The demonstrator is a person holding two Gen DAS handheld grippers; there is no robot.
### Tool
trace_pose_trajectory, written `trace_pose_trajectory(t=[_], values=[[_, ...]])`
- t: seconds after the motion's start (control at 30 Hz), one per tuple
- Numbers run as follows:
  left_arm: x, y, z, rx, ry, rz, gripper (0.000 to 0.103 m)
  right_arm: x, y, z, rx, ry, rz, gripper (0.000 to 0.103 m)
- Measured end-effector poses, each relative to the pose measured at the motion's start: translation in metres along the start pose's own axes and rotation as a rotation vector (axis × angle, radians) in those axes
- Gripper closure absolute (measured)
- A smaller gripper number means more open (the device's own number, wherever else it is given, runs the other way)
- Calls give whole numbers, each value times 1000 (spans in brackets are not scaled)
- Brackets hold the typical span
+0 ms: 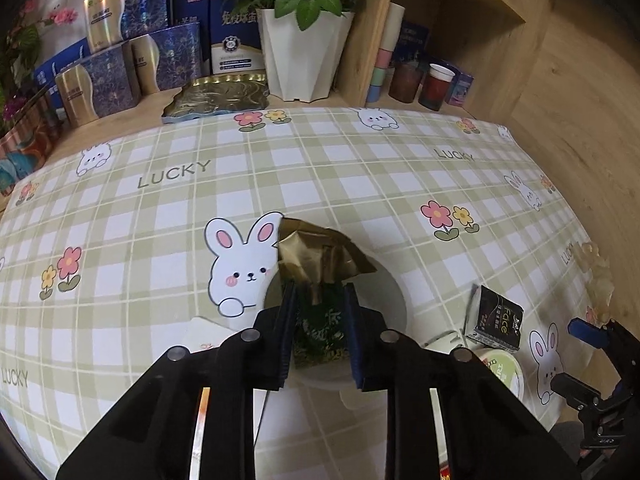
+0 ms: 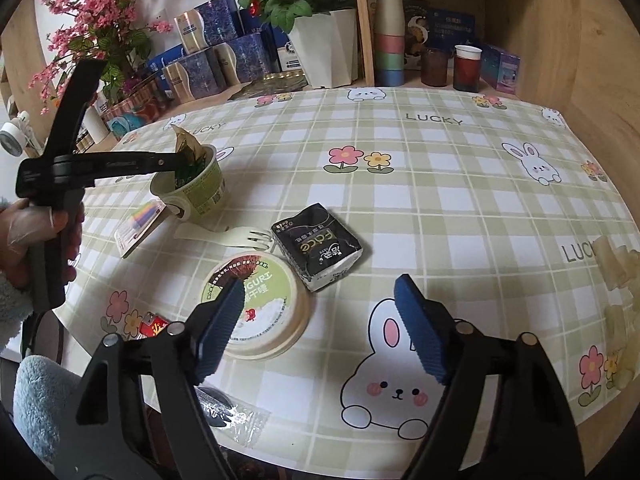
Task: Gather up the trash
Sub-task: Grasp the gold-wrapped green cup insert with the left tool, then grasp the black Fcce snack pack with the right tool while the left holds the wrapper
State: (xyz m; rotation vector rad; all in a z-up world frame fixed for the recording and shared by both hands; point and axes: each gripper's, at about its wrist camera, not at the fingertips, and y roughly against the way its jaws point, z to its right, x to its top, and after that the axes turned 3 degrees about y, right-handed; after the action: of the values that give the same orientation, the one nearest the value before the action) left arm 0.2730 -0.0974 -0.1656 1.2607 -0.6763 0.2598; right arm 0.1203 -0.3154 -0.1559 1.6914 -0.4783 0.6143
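Only the right wrist view shows the fork (image 2: 236, 237) and the lid (image 2: 256, 304), at the cup's (image 2: 200, 184) 5 o'clock. The left gripper (image 1: 320, 300) pinches a gold wrapper (image 1: 316, 254) inside the cup; the right gripper (image 2: 324, 320) gapes wide, holding nothing.

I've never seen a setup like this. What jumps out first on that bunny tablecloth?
Probably the left gripper, pinching a crumpled gold-green wrapper over an open green paper cup at the table's left side. In front of the right gripper, which hangs open, sit a round yogurt lid, a black tissue pack and a white plastic fork.
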Motion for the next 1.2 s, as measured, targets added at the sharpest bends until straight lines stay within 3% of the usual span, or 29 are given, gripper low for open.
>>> trace_pose_trajectory(t=[0.1,0.37,0.57,0.73,0.93,1.2], values=[[0,-4,2,8,-9,-12,97,1,-1,-1,3,19,-2,31],[7,40,0,-32,23,95,97,15,-14,3,73,61,0,44],[7,86,-6,-79,58,153,97,36,-48,4,91,93,-61,45],[-7,106,-11,-86,81,156,97,48,-73,1,111,108,-139,45],[-30,123,-25,-102,131,149,97,51,-91,-9,48,180,-211,45],[-55,142,-32,-115,158,147,97,48,-88,-6,20,141,-210,56]])
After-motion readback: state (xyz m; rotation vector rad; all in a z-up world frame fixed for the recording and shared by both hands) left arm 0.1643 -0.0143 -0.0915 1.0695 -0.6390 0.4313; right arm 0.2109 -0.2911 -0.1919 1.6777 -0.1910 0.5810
